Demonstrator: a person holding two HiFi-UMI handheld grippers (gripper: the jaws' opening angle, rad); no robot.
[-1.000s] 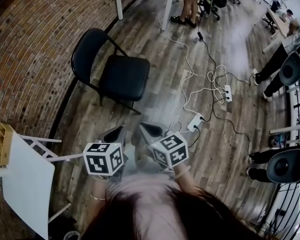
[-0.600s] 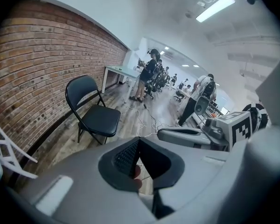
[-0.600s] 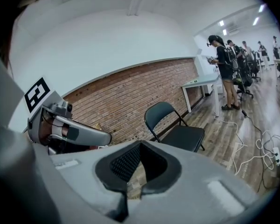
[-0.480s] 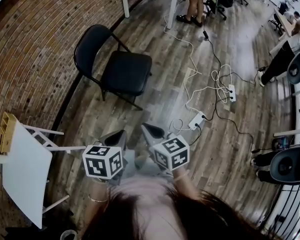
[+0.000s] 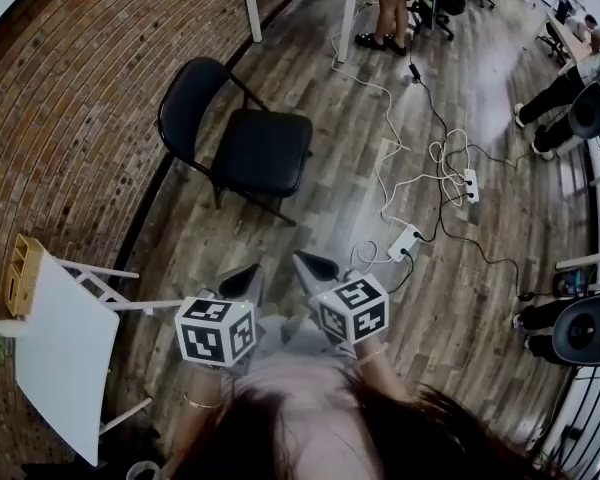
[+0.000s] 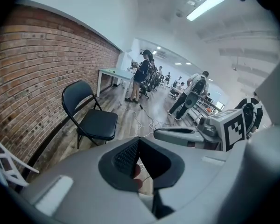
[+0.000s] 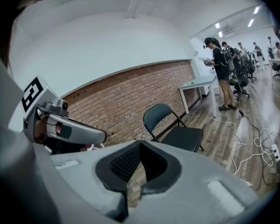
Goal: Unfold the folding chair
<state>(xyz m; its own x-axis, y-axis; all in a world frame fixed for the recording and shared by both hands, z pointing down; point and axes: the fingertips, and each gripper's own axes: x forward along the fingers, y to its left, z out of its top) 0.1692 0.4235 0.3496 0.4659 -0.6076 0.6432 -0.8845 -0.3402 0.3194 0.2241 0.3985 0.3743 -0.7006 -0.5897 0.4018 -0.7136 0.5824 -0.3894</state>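
While I watch from the head view, the leftmost thing is a yellow wooden box (image 5: 20,273) with open compartments, sitting at the left edge of a white worktop (image 5: 60,358) beside the brick wall (image 5: 70,118). I cannot tell what, if anything, its compartments hold.

Further right, the left gripper (image 5: 242,280) hangs over the wooden floor (image 5: 330,198) with its jaws closed on nothing; its own view shows the two pads meeting with only floor past them. Beyond it, well apart from both grippers, the folding chair (image 5: 260,153) stands unfolded on the floor close to the wall, black seat flat and backrest toward the bricks.

Just beside the left gripper, the right gripper (image 5: 315,266) also has its jaws pressed together and empty, pointing toward the chair.

To the right, white cables (image 5: 380,98) trail across the floor to two power strips (image 5: 405,240).

The only print I find is the black-and-white square patterns on the grippers' cubes (image 5: 215,330); there are no words I can read.

Against a second ago, the chair, box and worktop sit slightly further right in the head view. The chair is open as before, and both pairs of jaws have stayed closed.
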